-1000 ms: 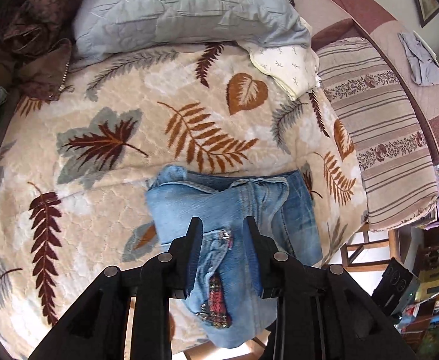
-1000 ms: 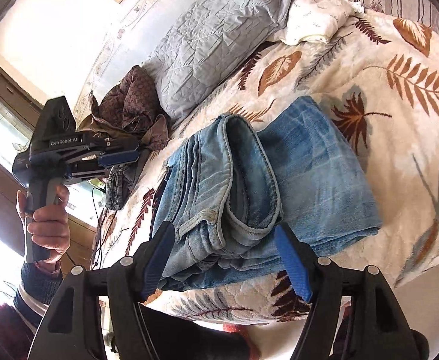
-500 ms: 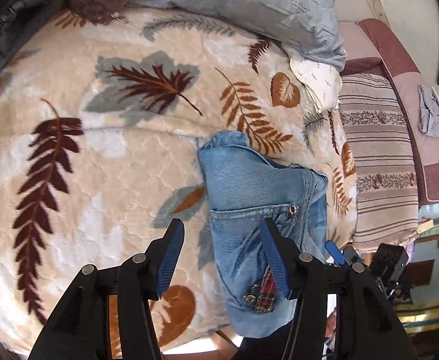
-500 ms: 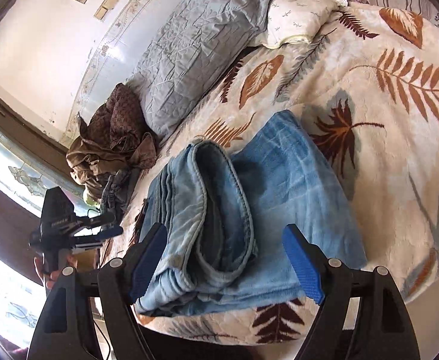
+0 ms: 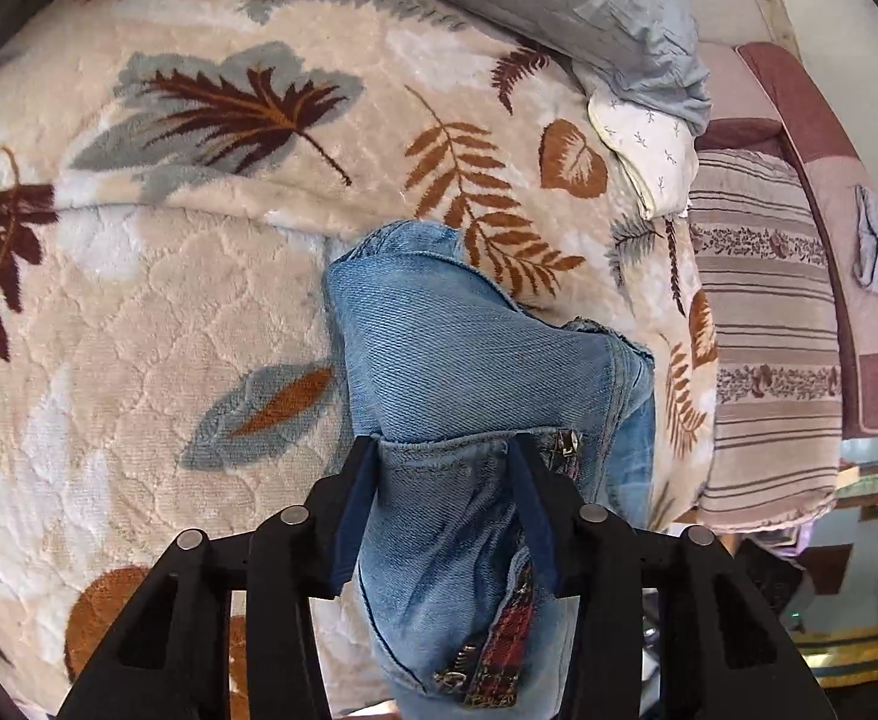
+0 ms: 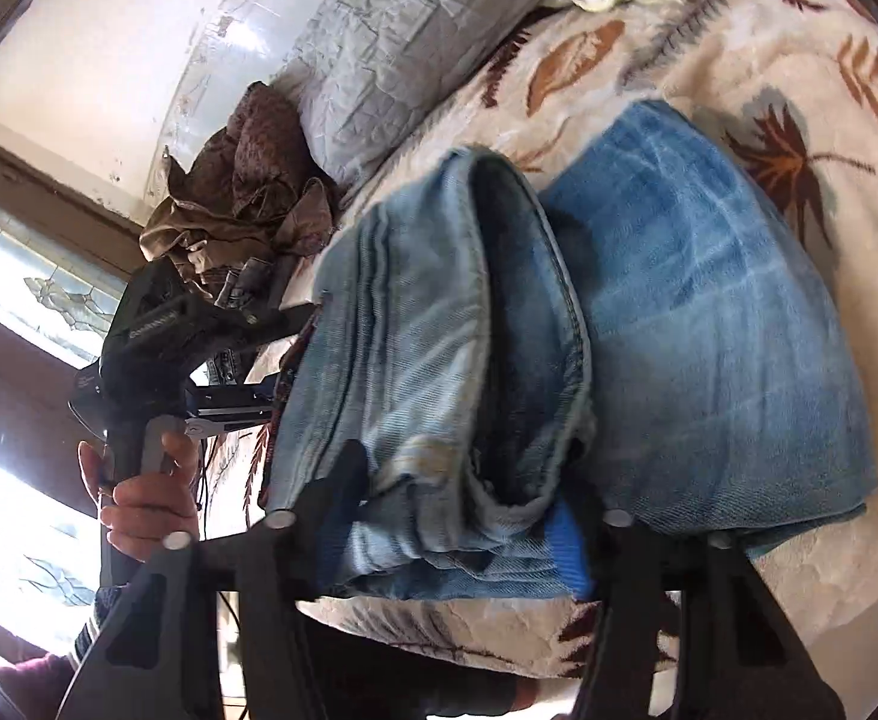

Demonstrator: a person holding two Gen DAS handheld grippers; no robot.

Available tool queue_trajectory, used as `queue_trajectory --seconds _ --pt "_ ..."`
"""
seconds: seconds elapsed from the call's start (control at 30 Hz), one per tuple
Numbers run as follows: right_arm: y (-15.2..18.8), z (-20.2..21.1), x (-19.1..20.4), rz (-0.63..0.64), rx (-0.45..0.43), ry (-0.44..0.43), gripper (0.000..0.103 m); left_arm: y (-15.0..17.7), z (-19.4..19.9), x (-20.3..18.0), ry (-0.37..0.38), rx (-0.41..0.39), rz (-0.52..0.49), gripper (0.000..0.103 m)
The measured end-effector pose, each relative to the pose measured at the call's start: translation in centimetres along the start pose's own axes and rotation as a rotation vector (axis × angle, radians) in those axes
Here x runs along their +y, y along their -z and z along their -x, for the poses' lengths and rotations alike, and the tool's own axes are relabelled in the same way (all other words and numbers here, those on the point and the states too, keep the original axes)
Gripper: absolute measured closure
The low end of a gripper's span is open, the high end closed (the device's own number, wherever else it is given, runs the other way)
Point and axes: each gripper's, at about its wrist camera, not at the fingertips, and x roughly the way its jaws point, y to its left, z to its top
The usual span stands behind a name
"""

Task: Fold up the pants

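Observation:
Folded light-blue jeans (image 5: pixel 469 372) lie on the leaf-patterned blanket (image 5: pixel 168 300) near the bed's front edge. My left gripper (image 5: pixel 442 456) has its jaws around the jeans' pocket end, with denim filling the gap between the fingers. In the right wrist view the jeans (image 6: pixel 559 312) show as a thick folded stack. My right gripper (image 6: pixel 463 486) has its jaws around the stack's rolled near edge. The left gripper (image 6: pixel 156 330) and the hand holding it show at the left of that view.
A grey quilted pillow (image 5: pixel 529 6) and a white pillow (image 5: pixel 649 144) lie at the bed's head. A brown garment heap (image 6: pixel 240 192) sits by the grey pillow (image 6: pixel 414 42). A striped cover (image 5: pixel 769 330) and a maroon couch (image 5: pixel 829 180) stand at the right.
Both grippers have moved in onto the jeans. Their jaws, apart and clear of the cloth before, now stand around the denim, left at the pocket end, right at the folded edge.

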Motion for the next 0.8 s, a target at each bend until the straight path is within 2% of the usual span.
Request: queue_trajectory --seconds 0.03,0.1,0.23,0.33,0.4,0.47,0.53,0.57,0.63,0.73,0.8 --pt "-0.3 1.2 0.5 0.014 -0.035 -0.020 0.072 0.4 0.4 -1.0 -0.011 -0.018 -0.019 0.064" --pt "-0.6 3.9 1.2 0.060 -0.101 -0.019 0.073 1.3 1.2 -3.8 -0.005 -0.054 -0.082 0.064" --pt "-1.1 6.6 -1.2 0.053 -0.172 0.089 0.073 1.7 -0.5 -9.1 -0.075 -0.073 -0.208 0.063" --pt "-1.3 5.1 -6.1 -0.053 -0.104 0.175 0.072 1.6 -5.0 -10.8 -0.202 -0.031 -0.266 0.062" --pt "-0.9 4.7 -8.0 -0.096 -0.069 0.146 0.070 2.1 -5.9 -11.8 -0.256 -0.042 -0.290 0.061" --pt "-1.0 5.8 -8.0 -0.107 -0.083 0.096 0.063 2.8 -5.1 -13.1 -0.277 -0.074 -0.341 0.061" --pt "-1.5 7.2 -7.7 -0.095 -0.104 0.069 0.057 3.1 -3.2 -13.5 -0.264 -0.095 -0.364 0.062" --pt "-1.9 7.8 -7.5 -0.091 -0.122 0.062 0.047 3.3 -2.0 -13.3 -0.242 -0.107 -0.357 0.062" --pt "-3.1 9.0 -7.6 -0.089 -0.172 0.071 0.034 3.4 1.1 -12.6 -0.202 -0.150 -0.328 0.062" --pt "-4.8 9.4 -7.6 -0.096 -0.195 0.103 0.032 3.6 3.1 -11.5 -0.187 -0.157 -0.292 0.062" --pt "-5.5 9.0 -7.2 -0.090 -0.181 0.120 0.031 3.9 3.2 -11.2 -0.269 -0.179 -0.307 0.062"
